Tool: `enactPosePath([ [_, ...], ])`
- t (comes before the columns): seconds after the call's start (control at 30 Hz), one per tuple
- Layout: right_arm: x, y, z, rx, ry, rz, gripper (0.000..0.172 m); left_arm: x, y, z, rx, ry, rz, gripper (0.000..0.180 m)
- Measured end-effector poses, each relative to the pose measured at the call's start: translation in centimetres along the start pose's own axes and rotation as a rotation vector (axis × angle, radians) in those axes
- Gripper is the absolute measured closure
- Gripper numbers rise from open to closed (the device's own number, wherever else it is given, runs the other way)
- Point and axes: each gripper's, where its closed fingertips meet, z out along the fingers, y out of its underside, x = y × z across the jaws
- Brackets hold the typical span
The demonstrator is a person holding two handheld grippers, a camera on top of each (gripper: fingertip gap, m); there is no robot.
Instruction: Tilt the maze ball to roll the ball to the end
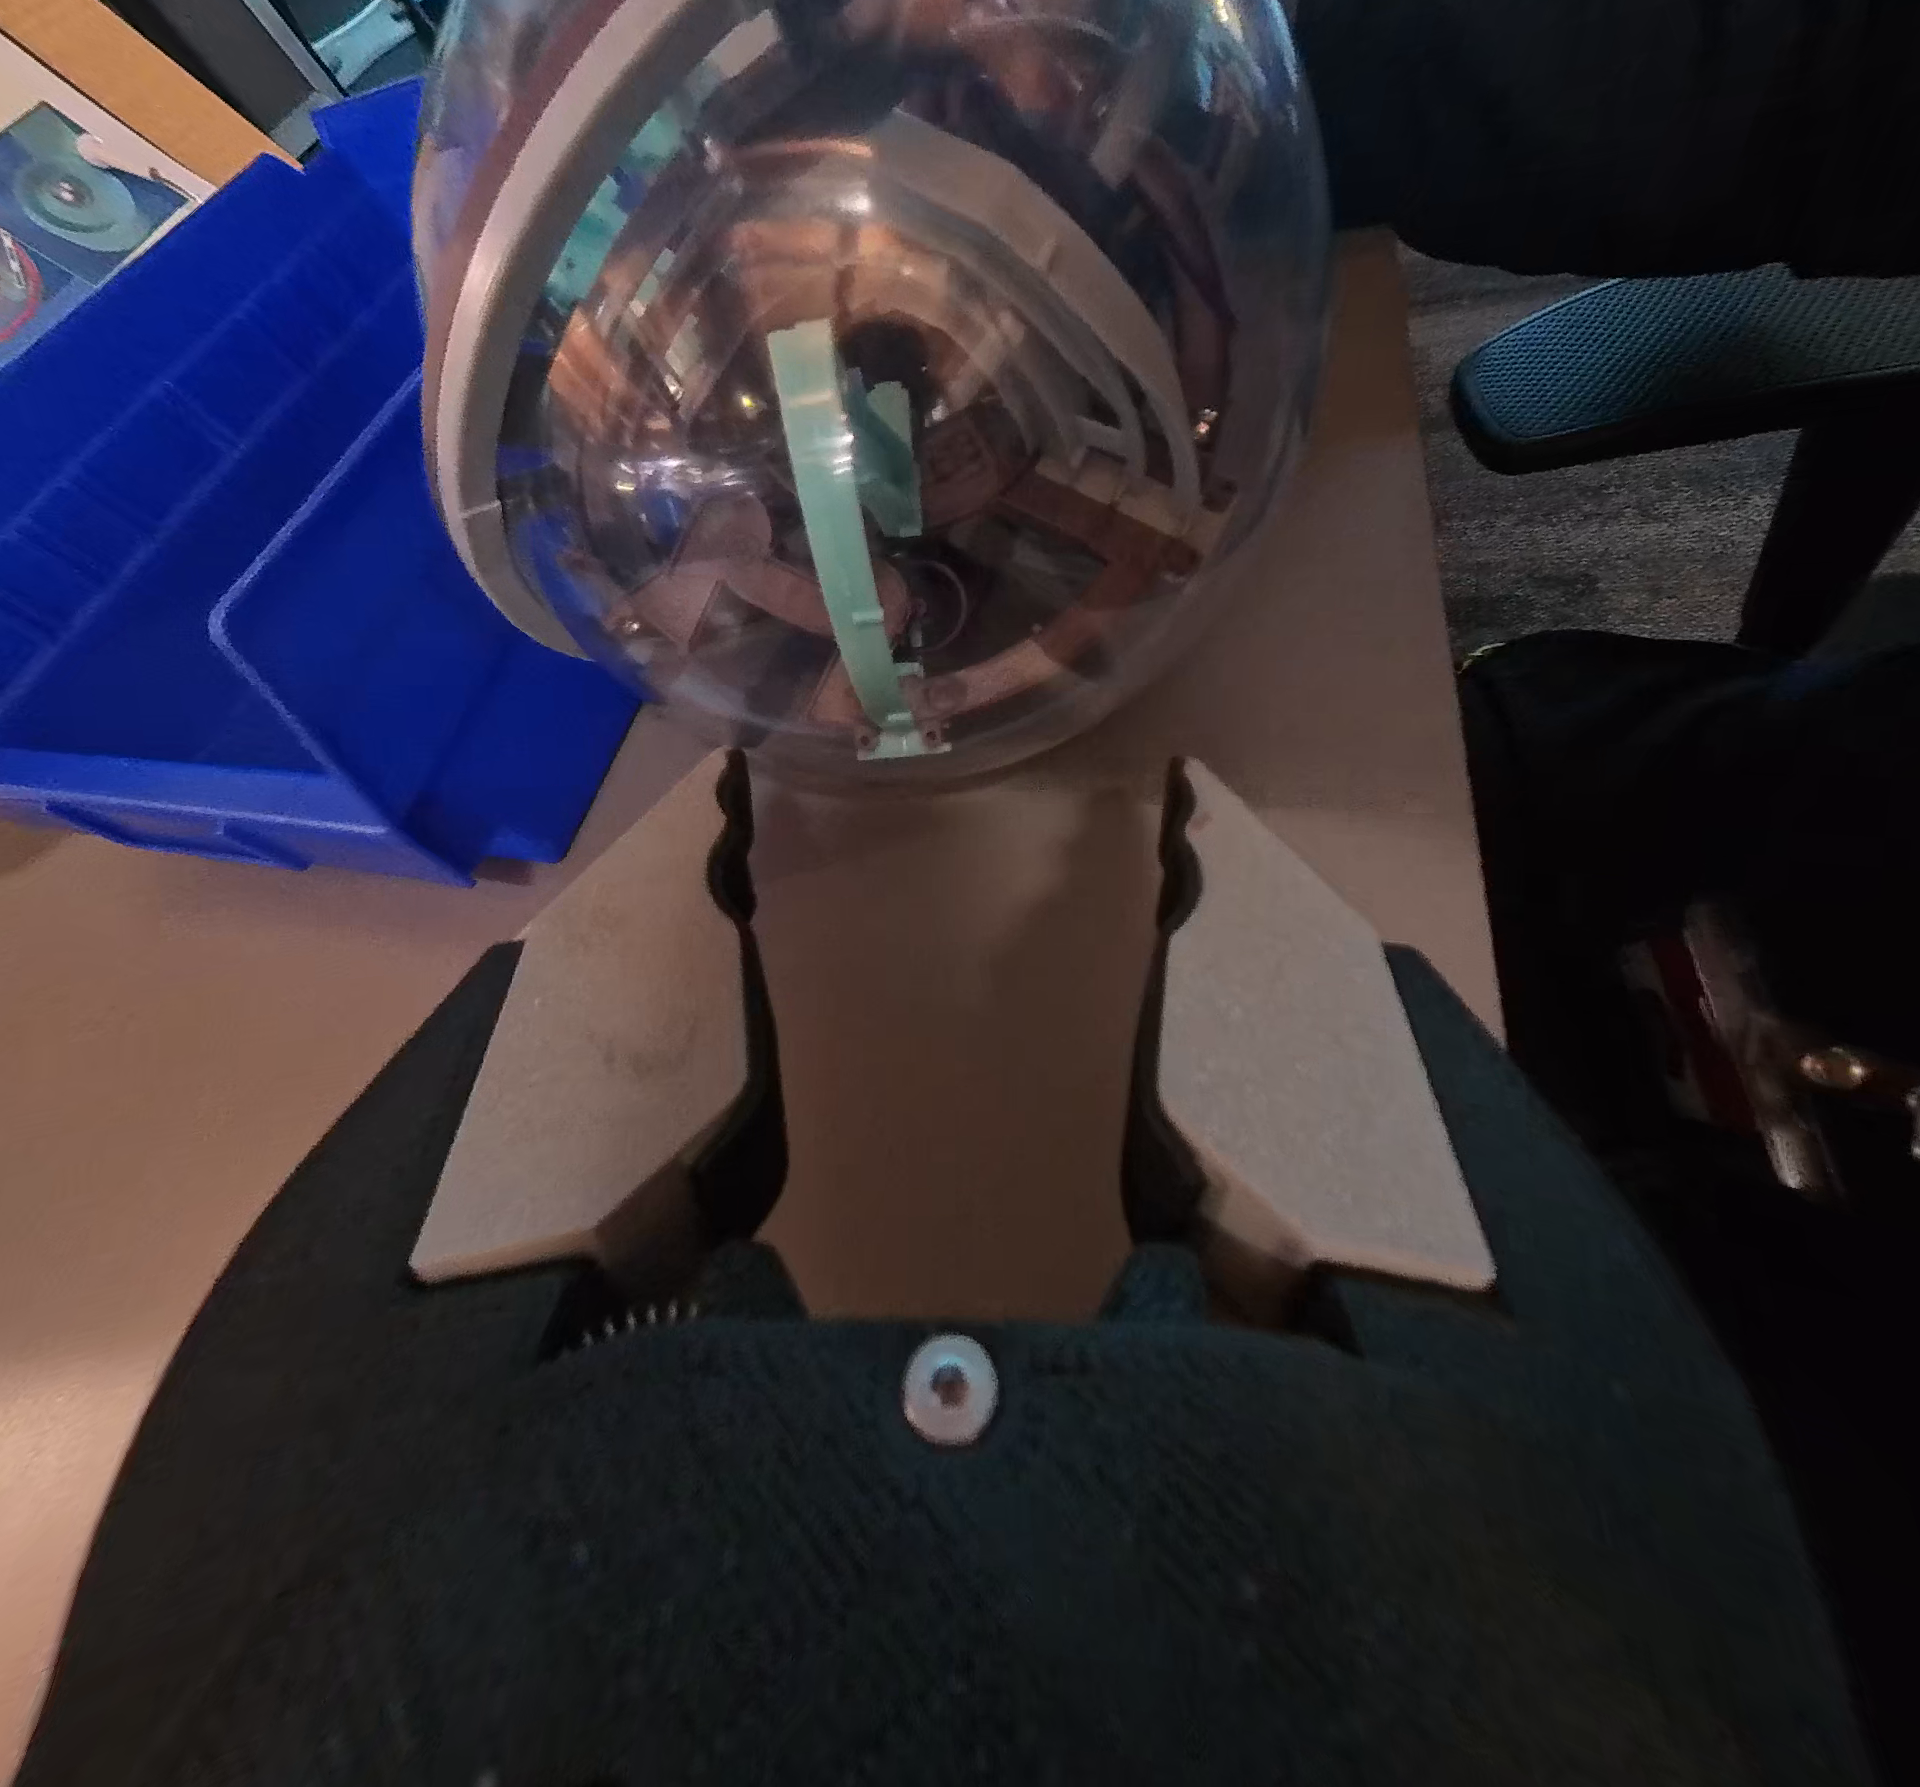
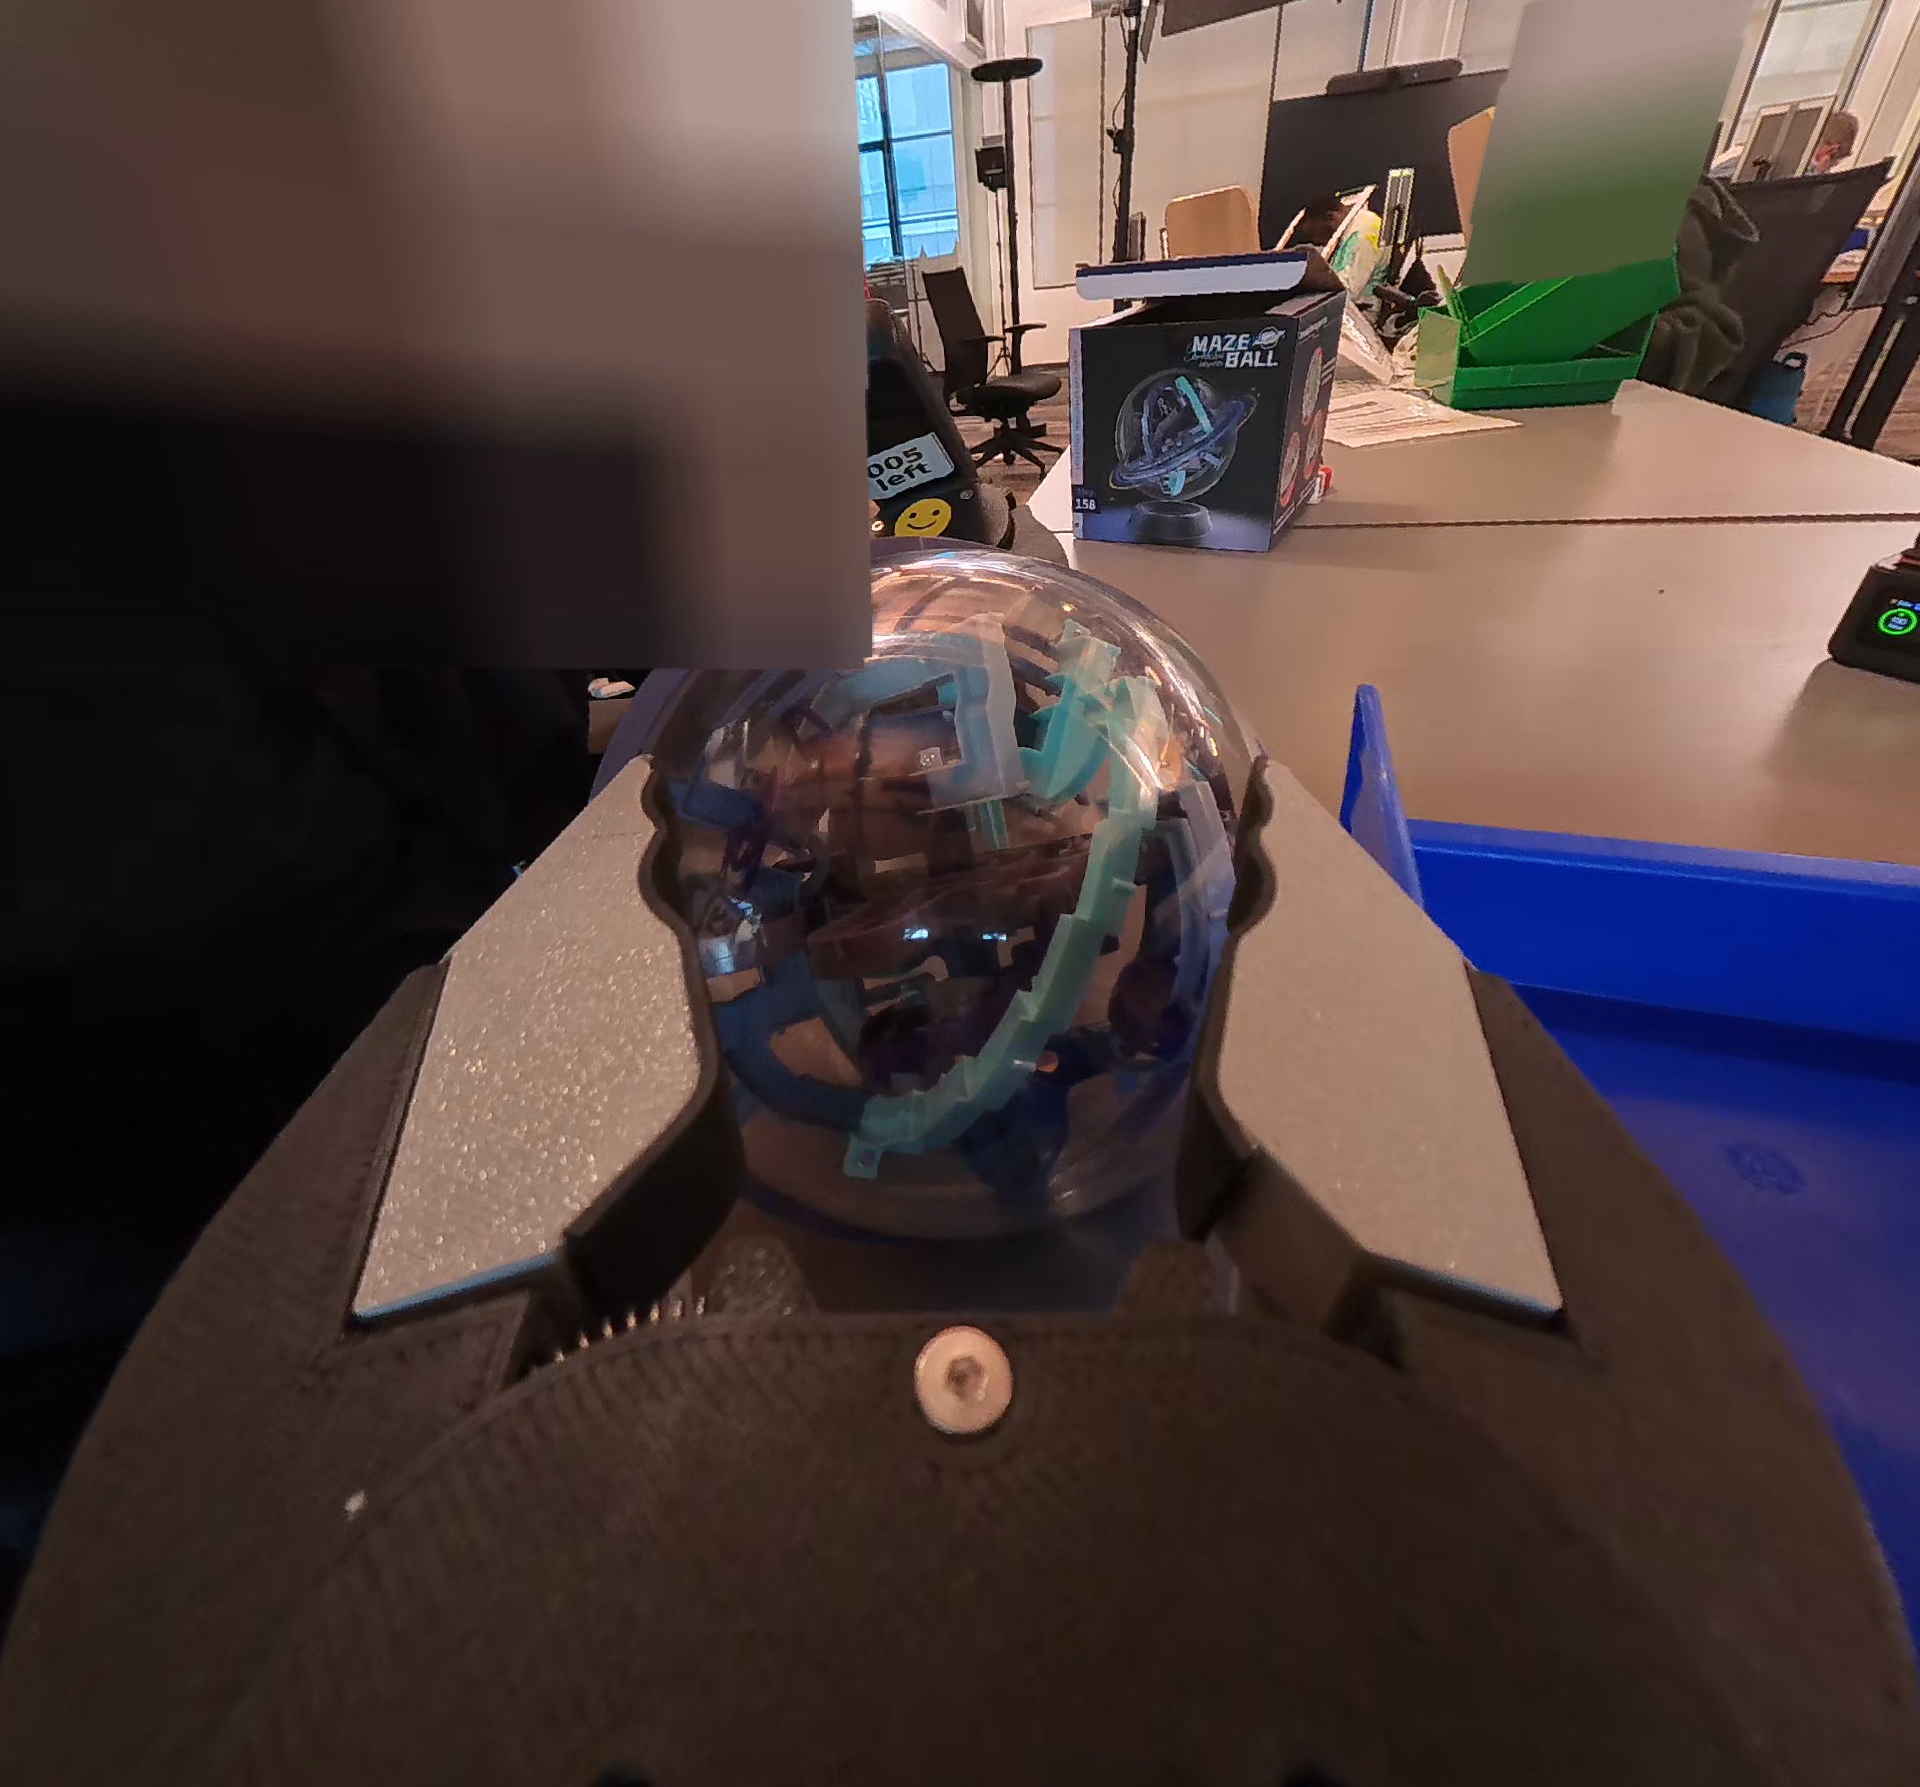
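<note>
Right hand-held gripper [image 2: 951,864]: spread wide, both pads clamped on the clear maze ball [image 2: 951,906]. Left hand-held gripper [image 1: 956,802]: parted, empty, tips just short of the ball's underside.

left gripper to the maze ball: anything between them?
Nothing visible. The left gripper is open just short of the maze ball, with only bare table between its fingers. The right gripper already clamps the sphere on both sides.
</note>
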Motion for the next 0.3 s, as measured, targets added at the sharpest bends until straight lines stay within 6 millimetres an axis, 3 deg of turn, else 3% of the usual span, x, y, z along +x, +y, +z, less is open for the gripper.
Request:
enactPosePath([
  [0.3,-0.05,-0.12,-0.16,0.015,-0.009,0.005,0.071,-0.97,0.41,-0.06,-0.016,-0.025,-0.058,0.106],
])
